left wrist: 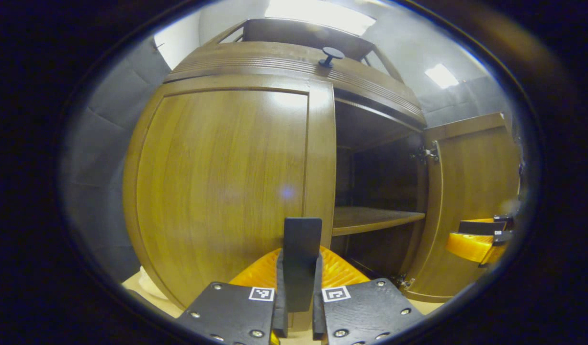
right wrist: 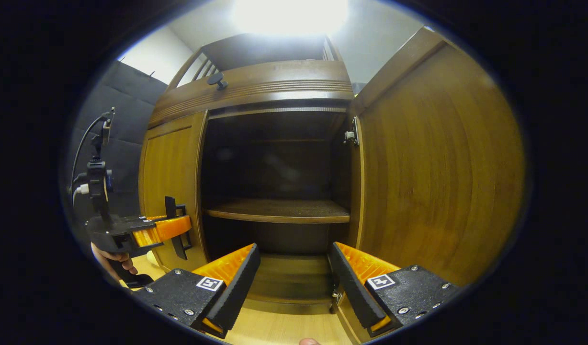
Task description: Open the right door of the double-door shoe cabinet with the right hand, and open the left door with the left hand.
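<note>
The wooden shoe cabinet (left wrist: 284, 60) fills the left gripper view. Its left door (left wrist: 217, 182) looks flush with the cabinet front. A dark vertical handle (left wrist: 302, 235) at that door's inner edge sits between the fingers of my left gripper (left wrist: 299, 261), which is shut on it. The right door (right wrist: 437, 177) stands swung wide open, with its hinge (right wrist: 351, 136) visible. My right gripper (right wrist: 294, 282) is open in front of the open compartment and holds nothing. The right gripper view also has the left gripper (right wrist: 174, 229) on the left door (right wrist: 172, 187), held by a hand (right wrist: 114, 261).
Inside the cabinet is a wooden shelf (right wrist: 279, 208) with dark space above and below. A small dark knob (left wrist: 331, 55) stands on the cabinet top. The light wooden floor (right wrist: 279, 328) lies below. Grey padded wall (left wrist: 107, 110) is to the left.
</note>
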`<state>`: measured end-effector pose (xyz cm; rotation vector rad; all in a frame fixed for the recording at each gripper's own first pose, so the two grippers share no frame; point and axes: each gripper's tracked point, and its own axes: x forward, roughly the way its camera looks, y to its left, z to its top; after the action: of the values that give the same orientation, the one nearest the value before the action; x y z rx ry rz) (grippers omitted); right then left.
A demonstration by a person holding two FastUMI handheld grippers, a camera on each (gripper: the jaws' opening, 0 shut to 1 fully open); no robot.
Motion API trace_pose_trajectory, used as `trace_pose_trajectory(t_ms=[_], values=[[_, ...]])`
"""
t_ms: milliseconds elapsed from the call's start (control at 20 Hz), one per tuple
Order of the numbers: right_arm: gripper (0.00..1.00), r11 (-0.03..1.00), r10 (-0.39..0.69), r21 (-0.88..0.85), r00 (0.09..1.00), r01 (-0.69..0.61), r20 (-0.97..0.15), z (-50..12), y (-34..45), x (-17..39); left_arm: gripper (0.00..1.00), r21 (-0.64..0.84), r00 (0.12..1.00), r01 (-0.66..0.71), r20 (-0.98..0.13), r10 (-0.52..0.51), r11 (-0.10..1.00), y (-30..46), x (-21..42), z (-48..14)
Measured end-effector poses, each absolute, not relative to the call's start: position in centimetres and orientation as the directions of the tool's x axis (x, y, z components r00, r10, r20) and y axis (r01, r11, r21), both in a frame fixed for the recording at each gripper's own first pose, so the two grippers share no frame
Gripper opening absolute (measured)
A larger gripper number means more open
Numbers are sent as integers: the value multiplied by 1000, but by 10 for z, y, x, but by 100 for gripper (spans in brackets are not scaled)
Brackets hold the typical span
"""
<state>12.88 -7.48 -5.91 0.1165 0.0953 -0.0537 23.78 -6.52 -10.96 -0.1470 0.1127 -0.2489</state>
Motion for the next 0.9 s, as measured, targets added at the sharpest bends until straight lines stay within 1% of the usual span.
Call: trace_pose_trajectory(t_ms=[50, 150, 200, 250, 300, 350, 400, 450, 500, 550, 800, 850, 900], values=[[92, 991, -43, 123, 994, 56, -100, -60, -75, 130, 28, -163, 962, 244, -87, -260, 956, -64, 237, -105], [92, 991, -28, 126, 993, 43, -116, -61, -75, 130, 28, -156, 960, 256, -78, -270, 954, -61, 235, -100], [93, 992, -26, 119, 992, 41, -124, -60, -76, 131, 28, -156, 958, 261, -78, -275, 953, -61, 235, -99], [93, 993, -24, 112, 992, 38, -127, -61, -75, 131, 21, -157, 956, 269, -74, -283, 950, -61, 234, -98], [93, 993, -22, 108, 991, 36, -130, -61, -74, 131, 28, -156, 953, 281, -69, -294, 947, -60, 232, -95], [93, 994, -18, 104, 991, 32, -132, -61, -74, 131, 28, -154, 950, 293, -61, -305, 944, -59, 229, -93], [93, 995, -14, 98, 991, 27, -134, -62, -74, 131, 22, -156, 948, 303, -54, -315, 940, -58, 229, -90], [93, 996, -13, 88, 990, 25, -139, -62, -75, 132, 28, -160, 945, 312, -49, -323, 937, -57, 228, -87], [92, 996, -16, 79, 989, 28, -146, -62, -76, 133, 22, -162, 943, 319, -47, -330, 934, -55, 227, -85], [92, 997, -19, 73, 988, 30, -152, -61, -75, 131, 28, -161, 941, 324, -45, -335, 932, -54, 227, -87], [92, 996, -13, 82, 987, 26, -162, -62, -75, 131, 28, -155, 939, 332, -37, -341, 931, -55, 227, -87], [93, 996, -10, 85, 986, 24, -168, -62, -73, 130, 22, -154, 940, 332, -36, -341, 931, -56, 226, -88], [93, 996, -9, 86, 985, 24, -171, -62, -74, 130, 23, -154, 940, 330, -35, -339, 931, -55, 226, -87]])
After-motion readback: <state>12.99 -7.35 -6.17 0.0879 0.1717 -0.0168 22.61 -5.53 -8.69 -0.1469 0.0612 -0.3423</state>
